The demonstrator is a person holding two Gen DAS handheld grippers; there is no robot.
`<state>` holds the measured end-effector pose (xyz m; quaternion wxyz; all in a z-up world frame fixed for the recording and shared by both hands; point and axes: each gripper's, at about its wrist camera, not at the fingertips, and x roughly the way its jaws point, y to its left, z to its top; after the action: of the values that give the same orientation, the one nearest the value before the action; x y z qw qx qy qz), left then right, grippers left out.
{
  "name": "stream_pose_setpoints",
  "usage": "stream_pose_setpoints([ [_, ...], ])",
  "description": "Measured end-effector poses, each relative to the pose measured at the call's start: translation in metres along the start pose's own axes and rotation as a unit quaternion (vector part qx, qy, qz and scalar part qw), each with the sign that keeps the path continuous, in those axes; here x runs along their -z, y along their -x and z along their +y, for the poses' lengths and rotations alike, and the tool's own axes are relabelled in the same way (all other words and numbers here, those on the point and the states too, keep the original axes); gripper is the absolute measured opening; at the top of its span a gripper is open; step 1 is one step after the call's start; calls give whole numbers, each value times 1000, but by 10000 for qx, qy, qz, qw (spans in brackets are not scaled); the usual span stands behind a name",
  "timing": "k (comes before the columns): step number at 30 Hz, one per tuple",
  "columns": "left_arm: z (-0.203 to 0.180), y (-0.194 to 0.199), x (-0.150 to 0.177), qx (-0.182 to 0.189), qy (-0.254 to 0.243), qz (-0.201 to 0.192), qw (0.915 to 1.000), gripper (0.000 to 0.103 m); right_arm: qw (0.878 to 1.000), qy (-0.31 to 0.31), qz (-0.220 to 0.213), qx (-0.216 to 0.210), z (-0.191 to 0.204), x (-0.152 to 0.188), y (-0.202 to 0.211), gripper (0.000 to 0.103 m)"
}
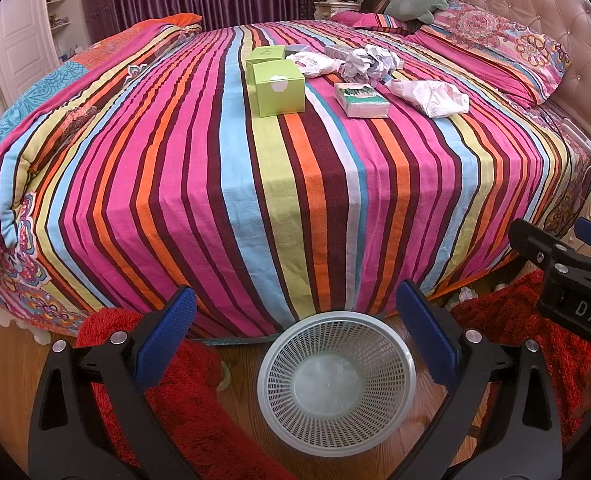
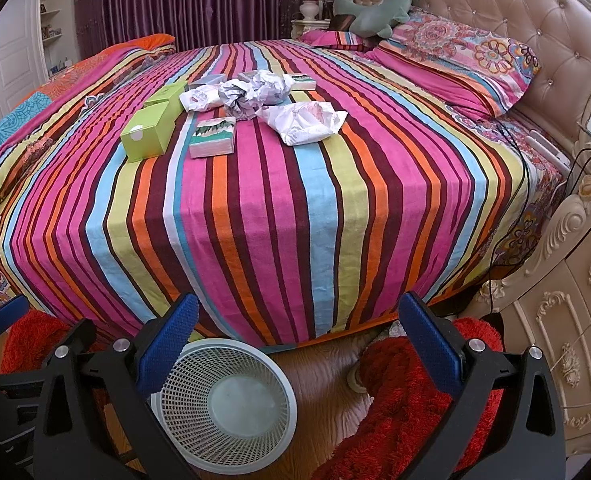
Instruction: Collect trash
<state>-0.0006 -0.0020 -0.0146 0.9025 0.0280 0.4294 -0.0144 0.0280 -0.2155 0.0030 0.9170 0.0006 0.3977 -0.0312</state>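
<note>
The left gripper [image 1: 295, 336] is spread wide and holds nothing; between its blue fingers [image 1: 166, 336] the white mesh basket [image 1: 337, 376] stands upright on the wooden floor [image 1: 239, 364], empty. The right gripper [image 2: 298, 340] is also wide apart and empty, and the same basket [image 2: 223, 400] shows low, just beside its left finger. A red shaggy rug [image 2: 407, 392] lies on the floor at both sides of the basket. Behind it rises the bed with a striped cover [image 1: 255, 184]. The trash is on the far part of the cover, well apart from both grippers: two green boxes [image 1: 279, 90], a small box with a green picture [image 1: 361, 100], crumpled paper [image 1: 369, 65] and white wrappers [image 1: 431, 98], all close together
</note>
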Motion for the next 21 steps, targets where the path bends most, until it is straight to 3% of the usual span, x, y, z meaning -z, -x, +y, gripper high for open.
stream_pose_setpoints([
  [12,-3,-3,1,-17,-17,71,10000,97,9999,-84,56,-47,-3,0,-4,96],
  [21,8,-9,-1,96,292,99,9995,97,9994,-289,-55,-207,-11,-2,-10,96],
])
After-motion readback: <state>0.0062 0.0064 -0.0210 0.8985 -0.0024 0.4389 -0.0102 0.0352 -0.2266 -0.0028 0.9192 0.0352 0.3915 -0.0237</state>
